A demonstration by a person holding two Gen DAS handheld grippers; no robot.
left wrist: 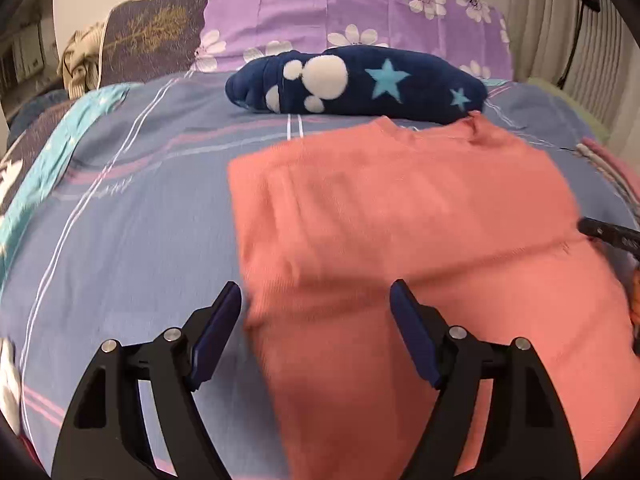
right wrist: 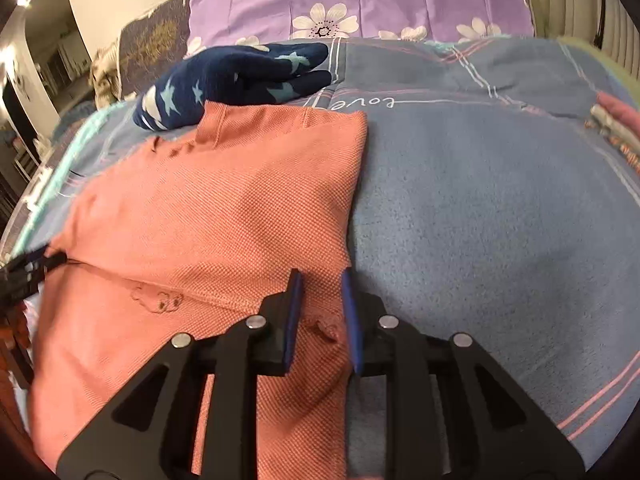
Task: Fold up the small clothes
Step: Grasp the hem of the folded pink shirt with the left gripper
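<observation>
So the salmon-pink shirt is lying flat on the bed, already folded into a rough rectangle. In the left wrist view it fills the centre and lower right of the frame; in the right wrist view it takes up the left half, with its straight folded edge running down the middle toward the bottom.

The left hand-held gripper is released, jaws standing wide apart at the bottom of the frame. The shirt's left edge runs down between the two blue pads, but neither pad presses on the fabric. That view is a bit blurry.

The right hand-held gripper is only a little apart, at lower centre of its own view. The shirt's right edge sits in the narrow gap between the pads, and there's a visible gap on both sides, so I'd call it let go, not pinching. Its black tip also pokes in at the right edge of the left wrist view.

Behind the shirt, toward the top of both frames, a navy fleece garment with stars lies bunched up, touching the shirt's far edge. A purple flowered pillow sits behind that.
</observation>
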